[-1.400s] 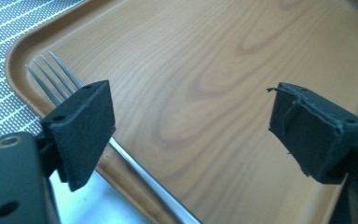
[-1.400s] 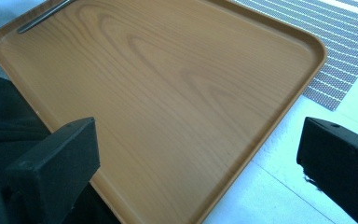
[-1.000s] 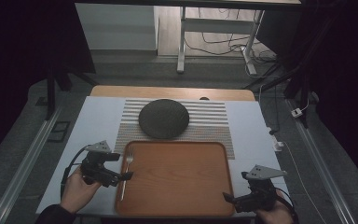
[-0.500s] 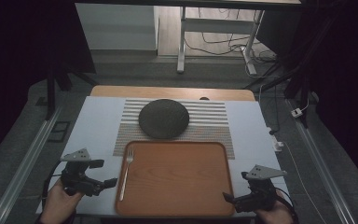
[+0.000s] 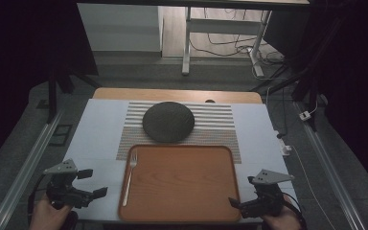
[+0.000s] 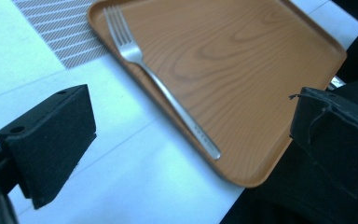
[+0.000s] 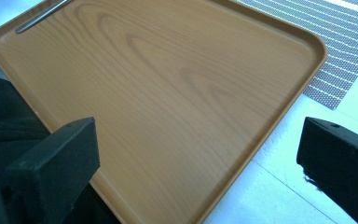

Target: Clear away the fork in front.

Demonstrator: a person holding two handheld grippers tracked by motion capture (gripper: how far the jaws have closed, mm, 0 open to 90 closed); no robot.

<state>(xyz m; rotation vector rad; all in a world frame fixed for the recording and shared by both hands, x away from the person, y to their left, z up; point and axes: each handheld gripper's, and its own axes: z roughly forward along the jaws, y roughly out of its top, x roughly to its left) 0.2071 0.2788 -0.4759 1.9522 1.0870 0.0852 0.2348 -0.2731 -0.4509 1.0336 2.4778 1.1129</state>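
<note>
A wood-grain tray (image 5: 187, 184) lies at the table's near middle. A silver fork (image 5: 129, 173) rests along its left side, tines pointing away. My left gripper (image 5: 93, 183) is open over the white cover, left of the tray and apart from the fork. In the left gripper view the fork (image 6: 168, 93) and tray (image 6: 251, 56) lie beyond the wide-apart jaws of that gripper (image 6: 189, 112). My right gripper (image 5: 243, 191) stands open at the tray's near right corner, holding nothing. In the right gripper view it (image 7: 198, 149) looks across the bare tray (image 7: 168, 84) toward the fork handle (image 7: 39, 16).
A dark round plate (image 5: 168, 122) sits on a striped placemat (image 5: 215, 125) behind the tray. The white table cover (image 5: 96, 129) reaches both sides. A small white plug (image 5: 285, 146) lies at the right edge. Metal rails (image 5: 28, 167) flank the table.
My left gripper has let go of the fork at the tray's left side and drawn back left, toward the near edge. The fork stays on the tray. The right gripper has not moved.
</note>
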